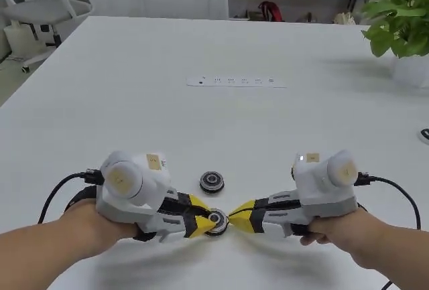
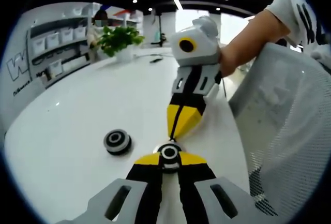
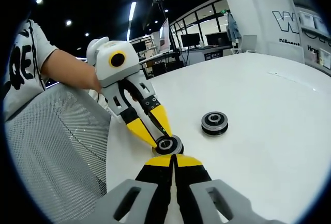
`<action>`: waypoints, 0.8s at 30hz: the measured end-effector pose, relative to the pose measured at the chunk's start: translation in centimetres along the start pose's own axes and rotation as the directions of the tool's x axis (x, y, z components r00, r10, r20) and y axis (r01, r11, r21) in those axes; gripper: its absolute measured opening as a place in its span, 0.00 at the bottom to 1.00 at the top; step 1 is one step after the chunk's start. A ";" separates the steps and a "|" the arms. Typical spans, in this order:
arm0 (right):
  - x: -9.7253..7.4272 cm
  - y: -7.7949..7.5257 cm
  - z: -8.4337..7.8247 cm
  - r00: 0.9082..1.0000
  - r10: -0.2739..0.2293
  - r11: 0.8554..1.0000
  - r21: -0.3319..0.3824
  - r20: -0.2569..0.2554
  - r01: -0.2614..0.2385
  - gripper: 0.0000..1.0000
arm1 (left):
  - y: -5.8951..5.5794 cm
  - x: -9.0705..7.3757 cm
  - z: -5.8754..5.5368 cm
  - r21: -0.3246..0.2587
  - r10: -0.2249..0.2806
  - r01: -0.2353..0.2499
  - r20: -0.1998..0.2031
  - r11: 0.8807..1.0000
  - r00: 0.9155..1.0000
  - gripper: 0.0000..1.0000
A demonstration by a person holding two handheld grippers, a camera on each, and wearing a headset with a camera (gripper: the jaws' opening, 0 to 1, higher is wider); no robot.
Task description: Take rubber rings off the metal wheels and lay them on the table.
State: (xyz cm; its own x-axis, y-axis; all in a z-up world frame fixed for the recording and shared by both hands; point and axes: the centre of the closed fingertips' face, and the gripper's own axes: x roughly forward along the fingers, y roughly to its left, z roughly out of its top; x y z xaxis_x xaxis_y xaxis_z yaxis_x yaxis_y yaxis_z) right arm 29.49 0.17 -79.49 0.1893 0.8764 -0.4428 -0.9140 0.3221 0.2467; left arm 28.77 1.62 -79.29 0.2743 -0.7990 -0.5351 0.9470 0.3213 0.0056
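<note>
**A:** Report state of left tool [image 1: 203,221].

**B:** Closed on near wheel [image 1: 216,221], pinching it at the jaw tips. Resting on table [image 1: 234,129] or raised just off it: cannot tell.

**A:** Report state of right tool [image 1: 233,218].

**B:** Pressed together, gripping nothing. Aimed at near wheel from the opposite side, tips at its rim. Touching or just short: cannot tell.

**A:** Locate far wheel [image 1: 212,181].

**B:** Lying flat on table just beyond both tools, apart from each.

**A:** Check ring [image 3: 204,124] on far wheel.

**B:** Seated as a dark band around the rim. Same judged for near wheel, as far as the jaws allow a look.

**A:** Assess progress.

**B:** Judged at the very start: neither ring off, none laid on table. In hand: first removal, with near wheel braced by left tool and right tool placed to pry.

**A:** List remaining work.

**B:** Peel ring from near wheel, lay on table, then repeat for far wheel.

**A:** Note risk.

**B:** Possible slip of near wheel out of a tip-only pinch under prying load.
</note>
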 end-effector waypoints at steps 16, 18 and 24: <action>0.3 0.8 0.2 0.999 0.039 0.998 0.054 0.008 -0.039 0.00 | -0.2 0.2 0.1 0.011 0.002 -0.002 -0.006 1.000 1.000 0.12; 0.3 0.9 0.2 0.999 0.044 0.998 0.050 0.006 -0.044 0.00 | -0.2 0.2 0.1 0.011 0.001 -0.001 -0.009 1.000 1.000 0.12; 0.3 0.9 0.3 0.999 0.049 0.997 0.061 0.012 -0.049 0.00 | -0.1 0.2 0.0 0.011 0.001 -0.001 -0.012 1.000 1.000 0.12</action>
State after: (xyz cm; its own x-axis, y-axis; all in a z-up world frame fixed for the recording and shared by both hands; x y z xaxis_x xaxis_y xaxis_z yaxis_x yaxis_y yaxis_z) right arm 28.81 0.82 -79.18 0.1489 0.8953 -0.4198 -0.8988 0.2995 0.3200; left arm 28.71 1.44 -79.37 0.2735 -0.7922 -0.5455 0.9485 0.3164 0.0159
